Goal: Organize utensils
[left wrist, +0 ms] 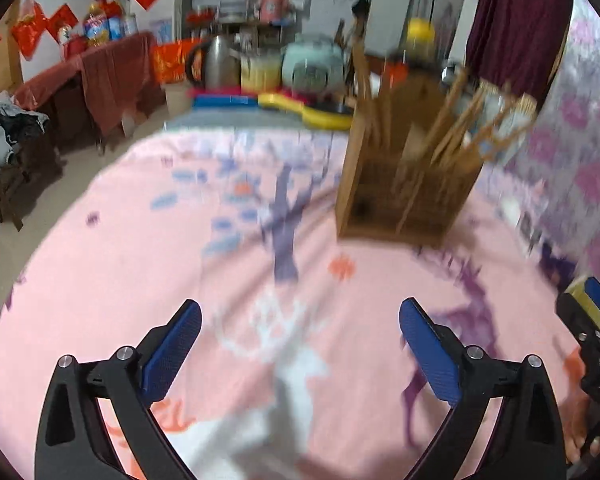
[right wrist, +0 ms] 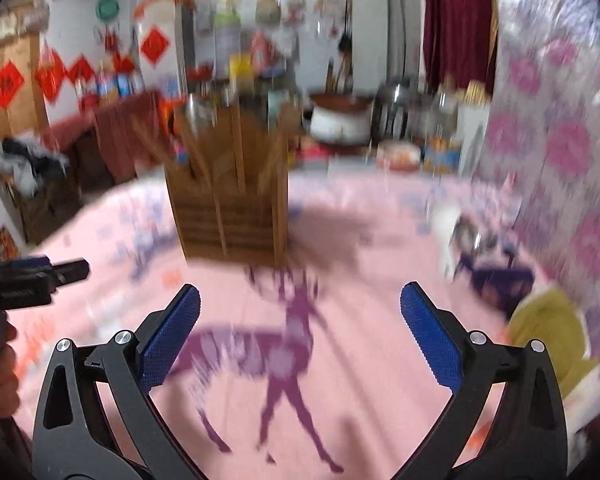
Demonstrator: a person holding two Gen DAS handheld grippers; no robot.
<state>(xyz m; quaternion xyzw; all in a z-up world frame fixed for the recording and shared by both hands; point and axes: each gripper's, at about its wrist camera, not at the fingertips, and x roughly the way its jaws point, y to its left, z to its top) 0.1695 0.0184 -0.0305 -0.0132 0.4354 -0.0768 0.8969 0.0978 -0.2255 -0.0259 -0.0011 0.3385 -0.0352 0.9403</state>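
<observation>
A wooden utensil holder (left wrist: 408, 184) with several wooden chopsticks and utensils sticking out stands on the pink patterned tablecloth (left wrist: 140, 280). It also shows in the right wrist view (right wrist: 232, 200), ahead and left of centre. My left gripper (left wrist: 300, 320) is open and empty above the cloth, short of the holder. My right gripper (right wrist: 300, 312) is open and empty, in front of the holder. Both views are blurred. The right gripper shows at the right edge of the left wrist view (left wrist: 592, 320); the left gripper shows at the left edge of the right wrist view (right wrist: 32, 276).
A purple-flowered wall (right wrist: 560, 140) runs along the right side. Something white and metallic (right wrist: 460, 236), blurred, lies on the cloth near the wall, with a yellow-green cloth (right wrist: 548, 328) beside it. Kettle (left wrist: 216, 64), pots and jars crowd the table's far end.
</observation>
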